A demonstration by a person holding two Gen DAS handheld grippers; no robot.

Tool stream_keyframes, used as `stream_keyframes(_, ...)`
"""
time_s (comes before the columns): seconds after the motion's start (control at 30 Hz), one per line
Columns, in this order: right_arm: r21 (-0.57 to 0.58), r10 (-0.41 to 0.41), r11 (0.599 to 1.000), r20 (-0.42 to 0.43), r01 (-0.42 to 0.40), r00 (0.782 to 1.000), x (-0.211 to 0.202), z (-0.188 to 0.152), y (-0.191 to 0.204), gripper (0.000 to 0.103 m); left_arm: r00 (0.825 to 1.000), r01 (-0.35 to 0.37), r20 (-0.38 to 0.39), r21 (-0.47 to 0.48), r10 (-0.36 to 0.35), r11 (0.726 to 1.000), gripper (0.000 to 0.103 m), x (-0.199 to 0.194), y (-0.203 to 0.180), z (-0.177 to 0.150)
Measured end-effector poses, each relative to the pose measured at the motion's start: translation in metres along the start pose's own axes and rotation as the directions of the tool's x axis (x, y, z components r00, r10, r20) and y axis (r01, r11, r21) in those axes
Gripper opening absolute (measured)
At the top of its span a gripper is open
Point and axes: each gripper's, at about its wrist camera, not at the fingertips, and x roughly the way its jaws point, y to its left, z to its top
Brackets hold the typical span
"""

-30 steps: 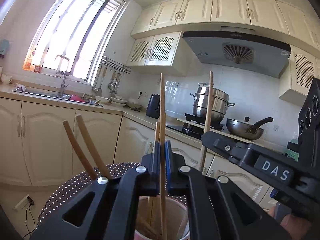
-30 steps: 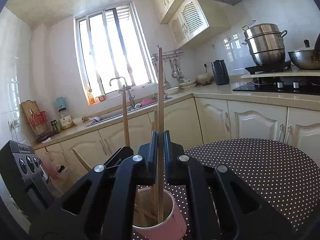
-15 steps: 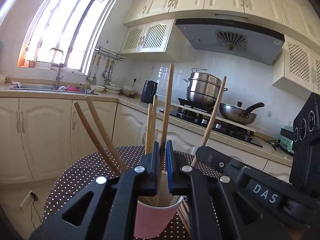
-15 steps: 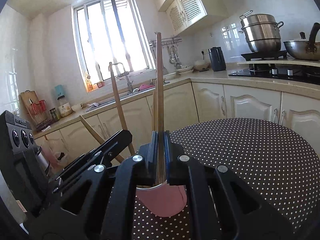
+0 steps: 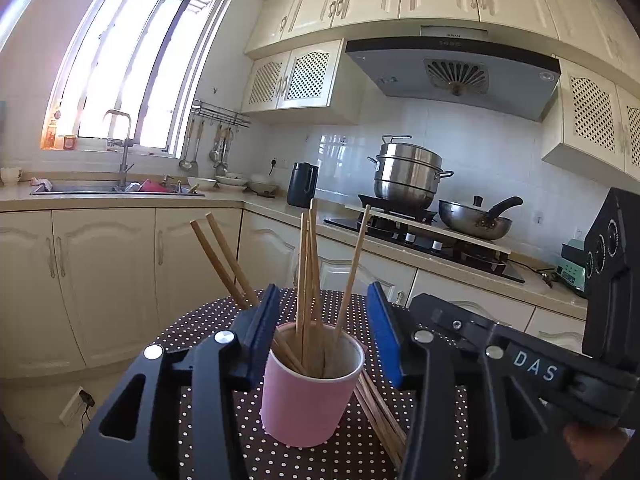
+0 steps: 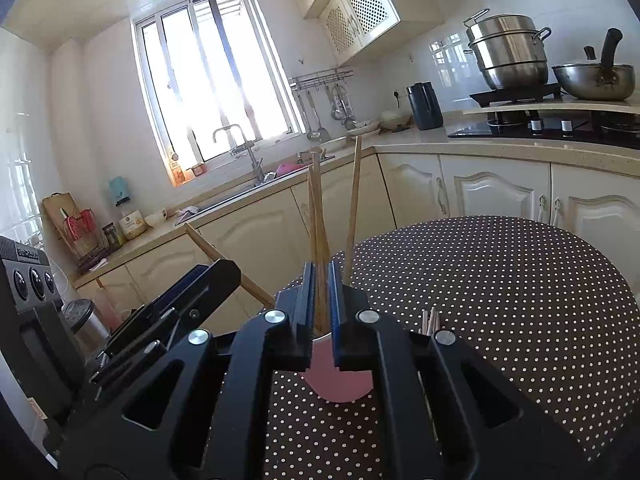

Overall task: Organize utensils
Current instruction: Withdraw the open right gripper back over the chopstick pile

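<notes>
**Pink cup between my open left jaws**

My left gripper [image 5: 324, 336] stands wide apart, the pink cup [image 5: 310, 392] between its fingers, untouched. My right gripper [image 6: 320, 300] is narrowed to a slit with nothing pinched; the chopsticks [image 5: 308, 272] show through it. Several sticks stand splayed in the cup; a loose bundle [image 5: 380, 416] lies beside it on the dotted tablecloth [image 6: 500, 280], which runs bare toward the far edge.

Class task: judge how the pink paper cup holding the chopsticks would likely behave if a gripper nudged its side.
The pink paper cup looks thin-walled and light, so it would probably slide. Tall chopsticks leaning outward likely make it top-heavy and apt to tip. Squeezed, its wall would probably dent.
</notes>
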Motion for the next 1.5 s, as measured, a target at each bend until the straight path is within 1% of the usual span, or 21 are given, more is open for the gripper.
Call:
stream_keyframes(0.07, 0.000, -0.003, 1.000, -0.001, 0.003, 1.000, -0.005, 0.000, 0.000, 0.008, 1.000, -0.003, -0.005, 0.001, 0.003, 1.000, 0.046, -0.004, 0.000, 0.000)
stream_keyframes(0.37, 0.007, -0.037, 0.999, -0.007, 0.037, 0.999, -0.028, -0.004, -0.009, 0.008, 0.997, -0.005, -0.080, 0.027, 0.007, 1.000, 0.047, -0.010, -0.017, -0.007)
stream_keyframes(0.43, 0.010, -0.045, 0.999, -0.011, 0.045, 0.999, -0.032, -0.006, -0.013, 0.008, 0.993, -0.010, -0.115, 0.047, 0.016, 0.999, 0.053, -0.008, -0.023, -0.010)
stream_keyframes(0.47, 0.014, -0.051, 0.999, -0.015, 0.051, 0.999, -0.035, -0.007, -0.016, 0.008, 0.989, -0.009, -0.144, 0.064, 0.018, 0.998, 0.053, -0.006, -0.028, -0.013)
stream_keyframes(0.63, 0.030, -0.072, 0.997, -0.041, 0.073, 0.997, -0.043, -0.013, -0.033, 0.008, 0.976, -0.008, -0.216, 0.094, 0.028, 0.996, 0.054, -0.002, -0.038, -0.022)
stream_keyframes(0.7, 0.036, -0.087, 0.995, -0.054, 0.089, 0.995, -0.047, -0.017, -0.040, 0.008, 0.958, -0.037, -0.280, 0.105, 0.066, 0.994, 0.054, 0.005, -0.041, -0.028)
stream_keyframes(0.73, 0.040, -0.095, 0.994, -0.062, 0.098, 0.994, -0.047, -0.018, -0.044, 0.008, 0.951, -0.039, -0.301, 0.104, 0.069, 0.994, 0.054, 0.007, -0.042, -0.030)
stream_keyframes(0.8, 0.051, -0.104, 0.993, -0.085, 0.109, 0.991, -0.047, -0.022, -0.053, 0.008, 0.937, -0.013, -0.346, 0.093, 0.045, 0.996, 0.054, 0.010, -0.045, -0.035)
stream_keyframes(0.87, 0.059, -0.119, 0.990, -0.121, 0.127, 0.986, -0.046, -0.027, -0.062, 0.008, 0.925, -0.007, -0.377, 0.108, 0.047, 0.994, 0.054, 0.012, -0.050, -0.041)
stream_keyframes(0.9, 0.063, -0.122, 0.989, -0.134, 0.131, 0.983, -0.045, -0.029, -0.065, 0.011, 0.917, -0.010, -0.394, 0.123, 0.058, 0.992, 0.054, 0.014, -0.054, -0.045)
stream_keyframes(0.97, 0.077, -0.122, 0.988, -0.152, 0.135, 0.981, -0.045, -0.034, -0.074, 0.019, 0.913, -0.011, -0.403, 0.141, 0.068, 0.990, 0.054, 0.016, -0.059, -0.050)
stream_keyframes(1.0, 0.082, -0.127, 0.987, -0.157, 0.141, 0.979, -0.045, -0.037, -0.078, 0.025, 0.901, 0.007, -0.431, 0.141, 0.055, 0.990, 0.054, 0.020, -0.061, -0.054)
stream_keyframes(1.07, 0.088, -0.135, 0.985, -0.167, 0.151, 0.977, -0.046, -0.042, -0.084, 0.030, 0.873, 0.018, -0.484, 0.146, 0.055, 0.989, 0.054, 0.030, -0.066, -0.063)
stream_keyframes(1.13, 0.094, -0.138, 0.983, -0.187, 0.157, 0.973, -0.044, -0.046, -0.091, 0.030, 0.852, 0.020, -0.520, 0.152, 0.063, 0.988, 0.053, 0.041, -0.069, -0.071)
stream_keyframes(1.17, 0.095, -0.139, 0.982, -0.200, 0.161, 0.970, -0.043, -0.049, -0.094, 0.030, 0.837, 0.023, -0.544, 0.151, 0.064, 0.988, 0.053, 0.048, -0.069, -0.077)
stream_keyframes(1.23, 0.094, -0.140, 0.982, -0.225, 0.165, 0.964, -0.039, -0.053, -0.098, 0.030, 0.818, 0.029, -0.573, 0.133, 0.053, 0.991, 0.053, 0.058, -0.068, -0.086)
stream_keyframes(1.3, 0.095, -0.138, 0.981, -0.254, 0.167, 0.957, -0.034, -0.057, -0.103, 0.030, 0.799, 0.026, -0.599, 0.129, 0.057, 0.991, 0.047, 0.069, -0.067, -0.095)
stream_keyframes(1.33, 0.096, -0.136, 0.981, -0.268, 0.167, 0.954, -0.032, -0.060, -0.105, 0.030, 0.792, 0.026, -0.608, 0.133, 0.061, 0.991, 0.043, 0.073, -0.067, -0.099)
stream_keyframes(1.37, 0.098, -0.132, 0.981, -0.282, 0.166, 0.950, -0.029, -0.062, -0.108, 0.030, 0.786, 0.027, -0.615, 0.142, 0.067, 0.989, 0.042, 0.078, -0.067, -0.103)
stream_keyframes(1.43, 0.099, -0.126, 0.982, -0.299, 0.162, 0.946, -0.026, -0.066, -0.111, 0.030, 0.783, 0.031, -0.617, 0.160, 0.076, 0.987, 0.042, 0.083, -0.066, -0.111)
stream_keyframes(1.5, 0.098, -0.119, 0.983, -0.319, 0.157, 0.940, -0.021, -0.068, -0.114, 0.030, 0.776, 0.031, -0.627, 0.154, 0.073, 0.988, 0.038, 0.088, -0.064, -0.117)
